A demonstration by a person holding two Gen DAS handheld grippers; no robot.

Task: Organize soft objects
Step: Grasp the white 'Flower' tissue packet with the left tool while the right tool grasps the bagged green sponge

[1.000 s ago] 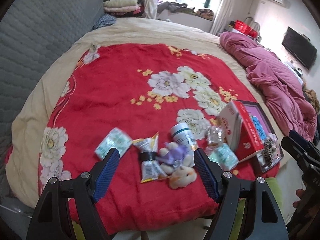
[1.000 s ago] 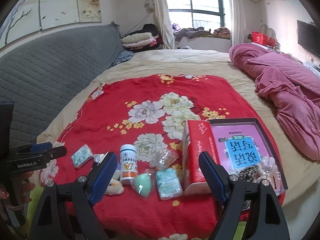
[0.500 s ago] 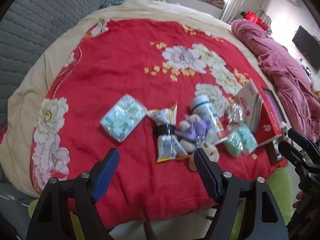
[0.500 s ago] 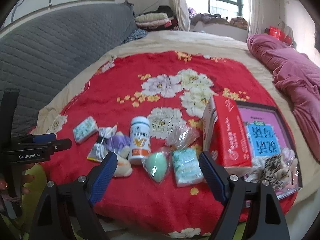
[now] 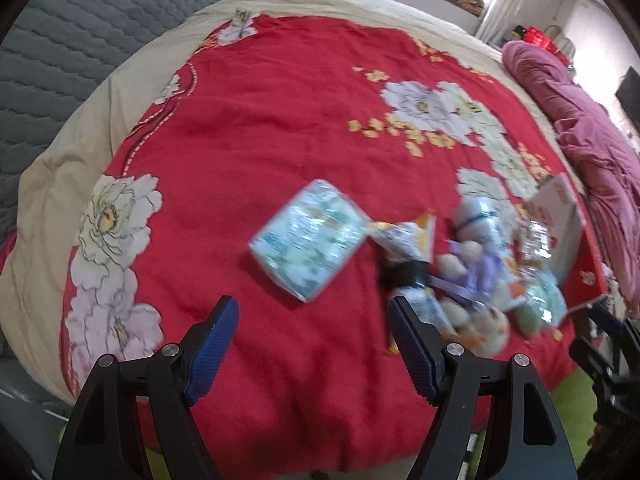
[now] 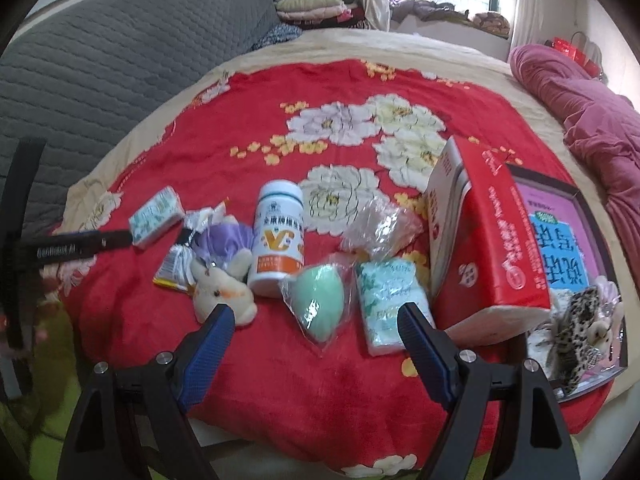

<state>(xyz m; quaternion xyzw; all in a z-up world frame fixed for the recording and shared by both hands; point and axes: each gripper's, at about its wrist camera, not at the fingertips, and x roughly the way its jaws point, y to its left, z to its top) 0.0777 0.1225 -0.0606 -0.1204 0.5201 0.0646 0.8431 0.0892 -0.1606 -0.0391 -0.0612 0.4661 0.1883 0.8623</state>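
Left wrist view, blurred: the left gripper [image 5: 312,320] hangs over the red blanket [image 5: 280,120], fingers wide apart and empty, apparently lined up on the tissue pack [image 5: 306,238] just ahead.

Right wrist view: the right gripper [image 6: 314,330], jaws spread and holding nothing, frames the bagged green sponge [image 6: 320,300], with the plush toy [image 6: 224,288] and vitamin bottle [image 6: 278,238] close by

Red floral blanket [image 6: 248,128] over bed [image 6: 360,44]

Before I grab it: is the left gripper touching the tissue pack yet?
Apart. In the left wrist view, red blanket shows between the open left gripper and the tissue pack.
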